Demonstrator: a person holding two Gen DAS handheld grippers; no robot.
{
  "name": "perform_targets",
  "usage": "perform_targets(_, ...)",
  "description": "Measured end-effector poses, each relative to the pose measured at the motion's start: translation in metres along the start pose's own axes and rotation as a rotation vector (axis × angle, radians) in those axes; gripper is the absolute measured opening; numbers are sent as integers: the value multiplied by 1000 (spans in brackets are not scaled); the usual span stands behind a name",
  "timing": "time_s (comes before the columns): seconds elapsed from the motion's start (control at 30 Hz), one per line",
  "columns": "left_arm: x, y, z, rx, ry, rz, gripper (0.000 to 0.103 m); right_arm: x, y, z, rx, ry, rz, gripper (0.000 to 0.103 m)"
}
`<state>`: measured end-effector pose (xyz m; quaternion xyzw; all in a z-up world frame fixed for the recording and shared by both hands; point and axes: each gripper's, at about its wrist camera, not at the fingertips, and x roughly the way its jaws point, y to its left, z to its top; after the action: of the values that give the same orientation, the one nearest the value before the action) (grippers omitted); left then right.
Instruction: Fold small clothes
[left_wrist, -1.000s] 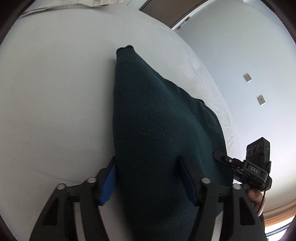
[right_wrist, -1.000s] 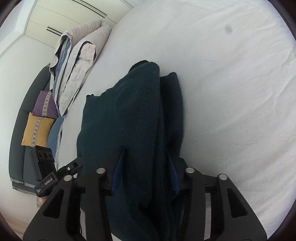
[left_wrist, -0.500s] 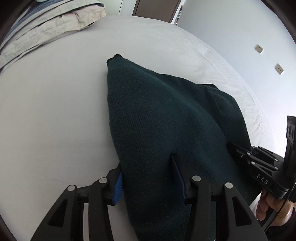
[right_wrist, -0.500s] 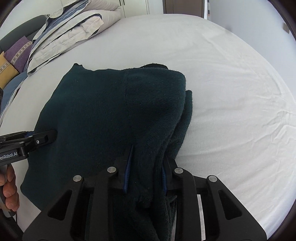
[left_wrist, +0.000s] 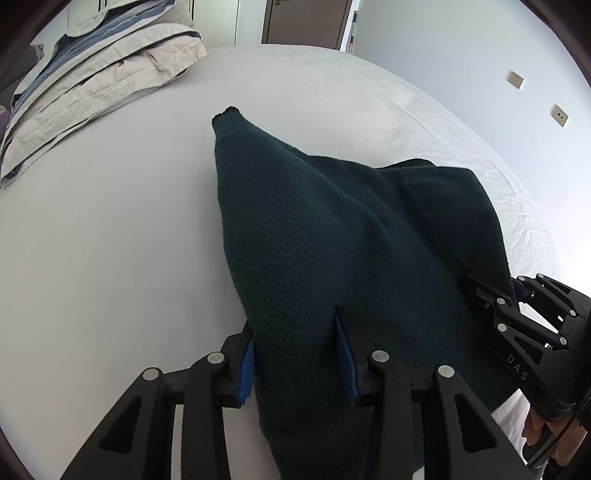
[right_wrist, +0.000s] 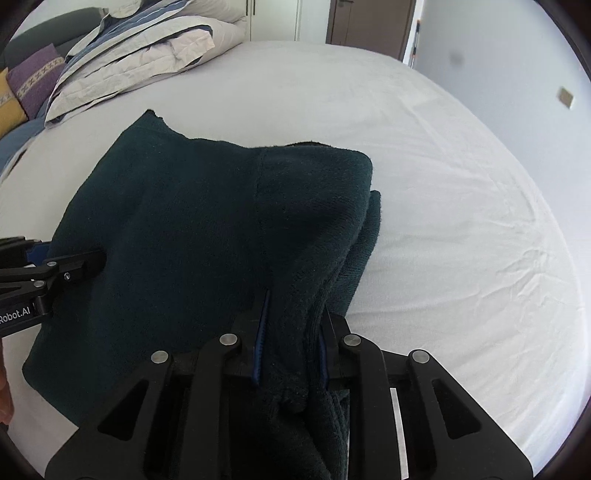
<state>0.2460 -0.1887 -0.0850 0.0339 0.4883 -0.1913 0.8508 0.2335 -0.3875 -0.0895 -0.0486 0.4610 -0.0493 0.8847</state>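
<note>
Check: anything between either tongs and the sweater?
Nothing visible. Both tongs have just been closing with the dark green sweater between their pads: left tongs on its left edge, right tongs on the bunched right side. White bedsheet around it is bare.

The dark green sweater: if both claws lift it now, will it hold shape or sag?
The sweater will likely sag: it already drapes in soft folds between the left claw and right claw. The thick knit looks grippy, so slipping seems unlikely. Stacked layers at its right edge may shift.
</note>
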Motion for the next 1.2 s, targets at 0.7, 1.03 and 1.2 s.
perform_targets(0.7,-146,80,-157,-42,-85,30,38,-163,131,-100,-38,-79,310,18)
perform_targets(1.03,-111,106,-189,-122,-73,-32,49,-98,99,-137,184,29,438,22)
perform_targets(1.2,-107,111,-196,-153,-104,-32,61,-84,88,-142,224,16,467,27)
